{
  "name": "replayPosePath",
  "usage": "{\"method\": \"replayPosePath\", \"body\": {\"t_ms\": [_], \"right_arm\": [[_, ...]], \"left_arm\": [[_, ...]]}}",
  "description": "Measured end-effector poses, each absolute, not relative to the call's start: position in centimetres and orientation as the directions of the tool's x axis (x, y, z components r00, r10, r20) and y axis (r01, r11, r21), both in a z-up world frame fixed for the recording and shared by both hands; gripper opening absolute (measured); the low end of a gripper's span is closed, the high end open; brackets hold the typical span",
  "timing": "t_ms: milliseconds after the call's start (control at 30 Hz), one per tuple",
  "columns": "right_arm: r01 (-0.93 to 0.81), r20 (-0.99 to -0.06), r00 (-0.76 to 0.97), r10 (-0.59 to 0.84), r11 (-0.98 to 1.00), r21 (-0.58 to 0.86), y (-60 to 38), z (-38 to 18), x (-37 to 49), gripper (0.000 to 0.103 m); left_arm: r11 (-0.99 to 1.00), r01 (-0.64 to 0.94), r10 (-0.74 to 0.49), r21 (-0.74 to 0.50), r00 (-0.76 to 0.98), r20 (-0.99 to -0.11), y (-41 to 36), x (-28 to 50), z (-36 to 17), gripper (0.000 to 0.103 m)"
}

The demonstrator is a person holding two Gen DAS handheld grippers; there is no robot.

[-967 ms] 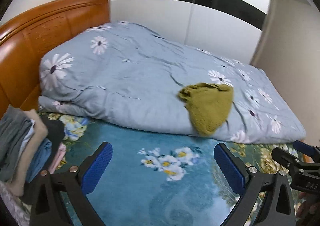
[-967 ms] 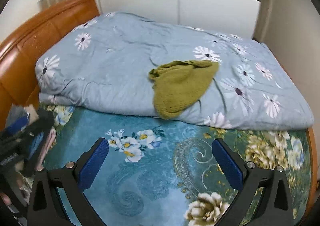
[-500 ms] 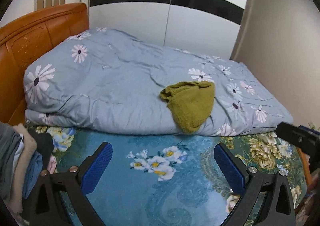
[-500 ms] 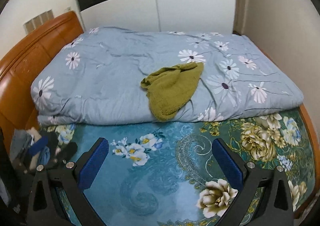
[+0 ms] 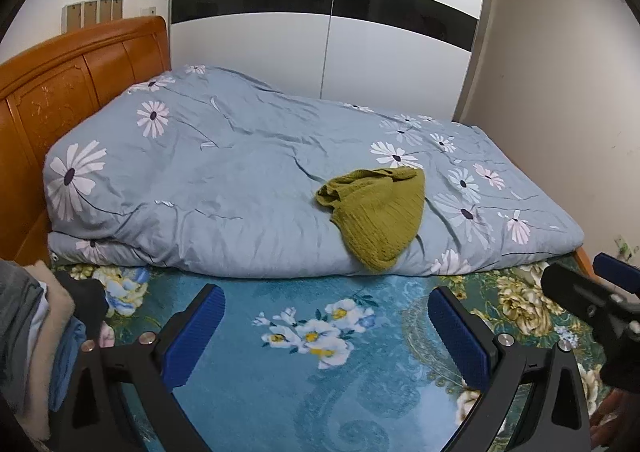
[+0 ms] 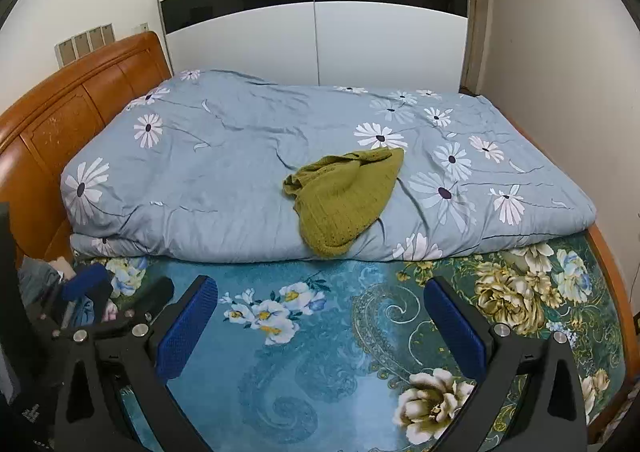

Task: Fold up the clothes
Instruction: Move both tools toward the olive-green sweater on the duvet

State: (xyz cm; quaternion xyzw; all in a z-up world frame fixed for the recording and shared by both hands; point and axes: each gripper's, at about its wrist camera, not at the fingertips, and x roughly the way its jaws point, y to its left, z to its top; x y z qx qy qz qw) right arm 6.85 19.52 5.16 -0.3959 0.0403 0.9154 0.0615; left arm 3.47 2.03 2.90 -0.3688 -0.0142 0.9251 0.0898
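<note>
Holding both tools above the teal floral bed sheet (image 5: pixel 240 308), you have your left gripper (image 5: pixel 326 326) with its 2 blue-padded jaws spread wide, nothing between them; your right gripper (image 6: pixel 320 318) is the same, jaws apart and empty. Crumpled olive-green knitted garment (image 6: pixel 344 200) lies on the folded grey-blue daisy-print duvet (image 6: pixel 224 180), draped over its near edge, well apart from both grippers. Stack of folded clothes (image 5: pixel 32 336) sits at the left beside the orange wooden headboard (image 5: pixel 68 76). White wardrobe with a black band (image 6: pixel 312 24) stands behind the bed
</note>
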Motion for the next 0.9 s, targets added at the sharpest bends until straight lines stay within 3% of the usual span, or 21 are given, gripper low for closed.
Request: {"method": "replayPosePath", "body": {"t_ms": [367,900], "right_arm": [[-0.066,-0.727,-0.686,-0.007,-0.995,0.072,23.0,3.7,4.8,0.103],[0.1,-0.747,-0.65,-0.14,-0.99,0.098,33.3,1.0,-0.7,0.103]], "left_arm": [[-0.988,-0.119,0.155,-0.1,-0.705,-0.693,4.6,1.5,3.5,0.103],[-1.0,-0.008,-0.009,0.02,-0.691,-0.723,15.4,-2.8,1.1,0.103]]}}
